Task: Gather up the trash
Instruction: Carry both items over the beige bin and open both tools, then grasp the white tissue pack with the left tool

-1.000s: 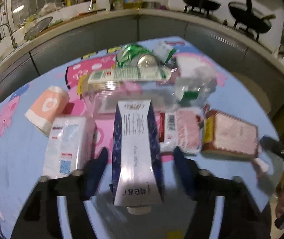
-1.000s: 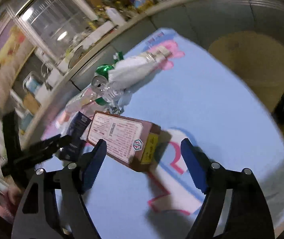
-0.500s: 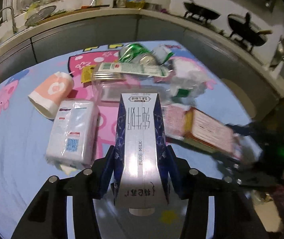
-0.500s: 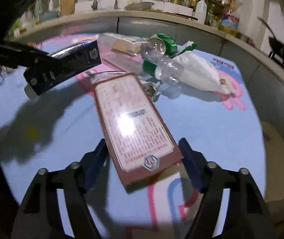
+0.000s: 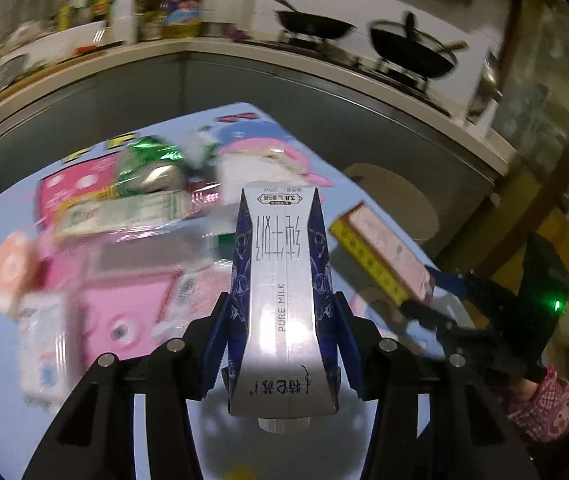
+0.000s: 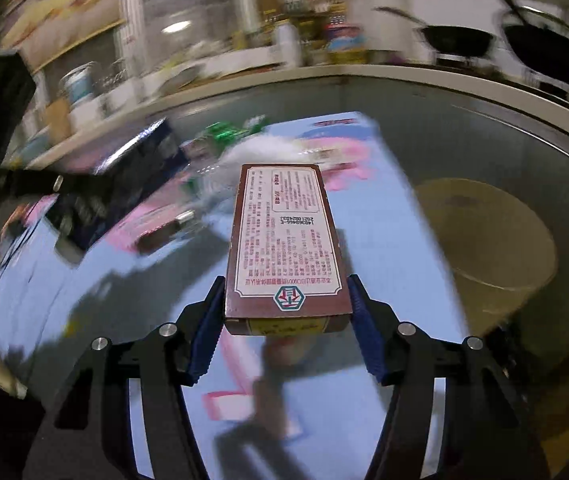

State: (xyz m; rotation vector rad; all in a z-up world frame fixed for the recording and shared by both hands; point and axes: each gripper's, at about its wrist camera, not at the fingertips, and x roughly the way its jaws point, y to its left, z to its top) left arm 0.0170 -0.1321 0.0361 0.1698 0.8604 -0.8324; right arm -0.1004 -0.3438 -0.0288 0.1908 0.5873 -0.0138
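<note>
My left gripper (image 5: 282, 344) is shut on a blue and silver milk carton (image 5: 282, 280) and holds it above the table. My right gripper (image 6: 286, 328) is shut on a flat brown box (image 6: 286, 240) with a cream label, also lifted off the table. The box (image 5: 380, 256) and right gripper show at the right of the left wrist view; the carton (image 6: 120, 184) shows blurred at the left of the right wrist view. More trash lies on the blue and pink tablecloth (image 5: 4, 340): a green can (image 5: 152, 168), a white pack (image 5: 42, 344), an orange paper cup (image 5: 8, 268).
A round tan bin (image 6: 484, 236) stands off the table's right edge. A grey kitchen counter (image 5: 324, 76) curves behind the table, with woks (image 5: 408, 52) on a stove and bottles. A clear plastic bottle and white bag lie blurred mid-table.
Both grippers have closed on their items and lifted them: left on the milk carton, right on the brown box. Both views have swung and now blur.
</note>
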